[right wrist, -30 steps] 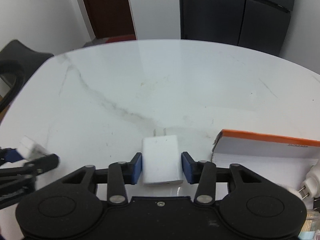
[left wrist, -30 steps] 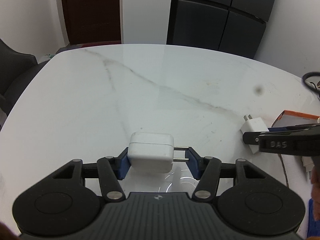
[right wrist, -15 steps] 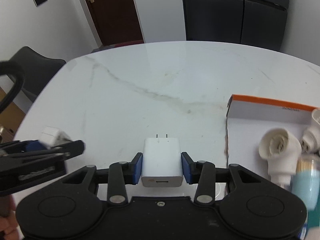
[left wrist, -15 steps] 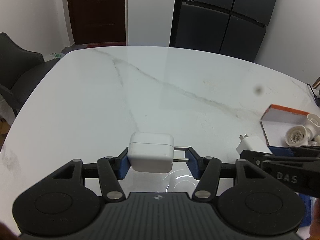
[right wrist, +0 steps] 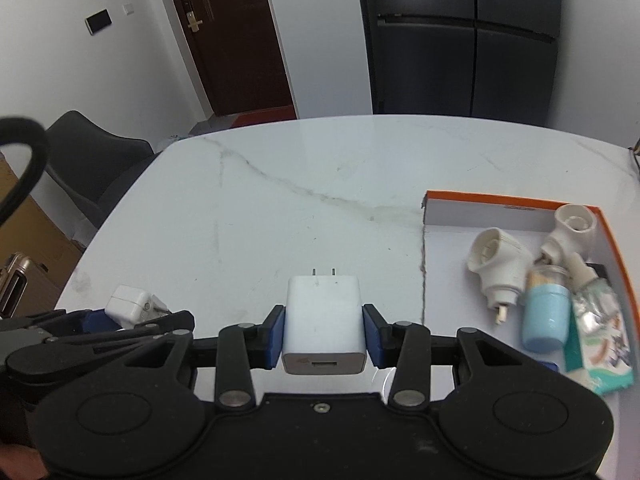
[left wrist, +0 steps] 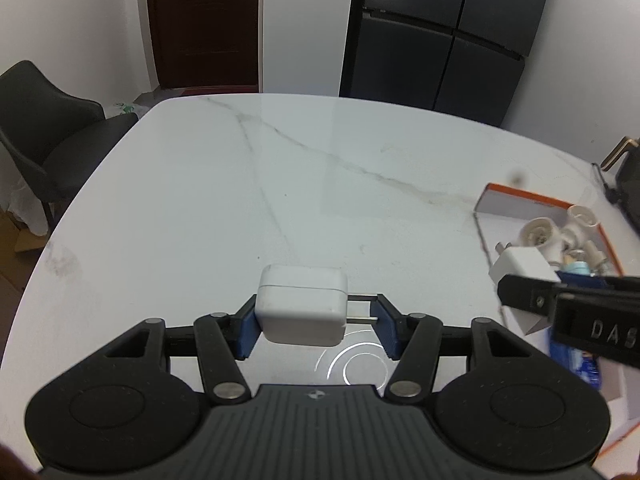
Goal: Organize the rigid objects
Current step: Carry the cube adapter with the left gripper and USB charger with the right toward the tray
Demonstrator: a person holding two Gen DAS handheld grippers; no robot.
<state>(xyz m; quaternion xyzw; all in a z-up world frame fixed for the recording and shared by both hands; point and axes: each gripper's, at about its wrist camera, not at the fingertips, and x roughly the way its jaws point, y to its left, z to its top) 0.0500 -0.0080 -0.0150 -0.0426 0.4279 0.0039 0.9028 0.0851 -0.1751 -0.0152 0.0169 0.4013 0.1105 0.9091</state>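
My left gripper (left wrist: pixel 318 330) is shut on a white square charger (left wrist: pixel 302 304), its prongs pointing right against the right pad, held above the marble table (left wrist: pixel 240 200). My right gripper (right wrist: pixel 325 336) is shut on a white USB wall charger (right wrist: pixel 324 320), prongs forward, above the table left of an orange-rimmed white box (right wrist: pixel 500 200). The box holds white socket adapters (right wrist: pixel 496 264), a blue-capped jar (right wrist: pixel 546 312) and a packet (right wrist: pixel 596 336). The right gripper with its charger (left wrist: pixel 524 262) shows at the right of the left wrist view, over the box (left wrist: pixel 532 198). The left gripper's charger (right wrist: pixel 128 304) shows low left in the right wrist view.
A dark chair (left wrist: pixel 44 136) stands off the table's left edge. A black fridge (left wrist: pixel 440 32) and a brown door (left wrist: pixel 204 20) are behind the table. A cardboard box (right wrist: pixel 32 248) sits on the floor at left.
Both grippers have risen and pulled back with their chargers held. The box and its contents have come into fuller view on the right.
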